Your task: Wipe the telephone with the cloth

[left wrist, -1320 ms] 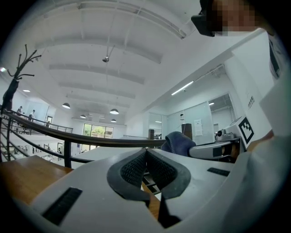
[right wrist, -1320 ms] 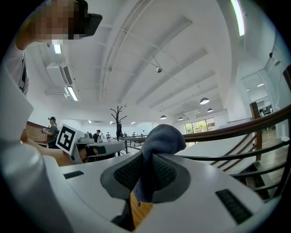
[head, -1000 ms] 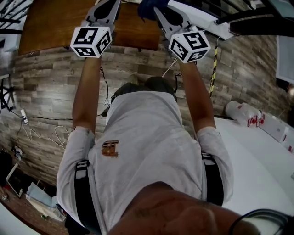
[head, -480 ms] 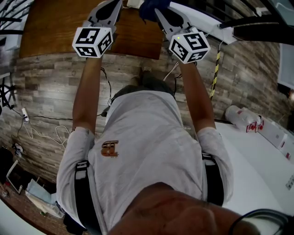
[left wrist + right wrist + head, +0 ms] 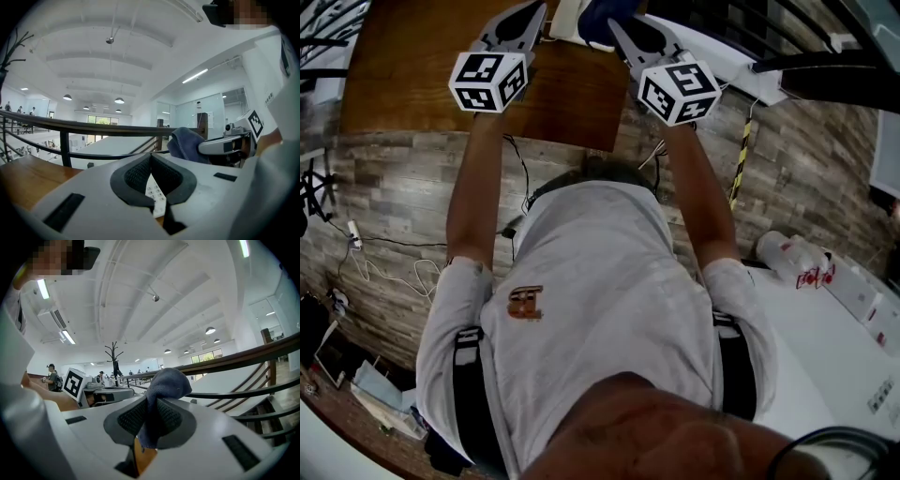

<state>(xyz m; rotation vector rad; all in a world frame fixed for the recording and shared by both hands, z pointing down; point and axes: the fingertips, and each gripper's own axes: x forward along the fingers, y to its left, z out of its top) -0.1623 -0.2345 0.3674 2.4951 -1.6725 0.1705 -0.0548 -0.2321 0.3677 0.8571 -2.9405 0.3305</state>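
Both arms go straight out from the shoulders, near parallel. The bare forearms run up the head view to its top edge, marker cubes facing the cam. I'd say the long reach is needed bc the wooden table [image 5: 412, 66] sits ahead of the person, upper left of frame, & the work is toward its far side.

Right gripper [image 5: 151, 401]: tongs clamped on the blue cloth [image 5: 168, 379]. It bunches up out of the pads in a soft knob, w/ a short tail hanging below. Prob. held that way so the bunched end serves as the wiping face.

Left gripper [image 5: 150, 157]: tips pressed together, nothing pinched. Thru the slit behind the tips shows a strip of white keypad. That's the telephone [image 5: 155, 193], lying on the table under that gripper. In the head view it's the white shape at top centre, between the two grippers, w/ the cloth just beside it. Can't tell if they touch.

The left looks parked there to steady the phone, though I can't tell if it makes contact either. My guess is wiping is just about to start or barely begun.
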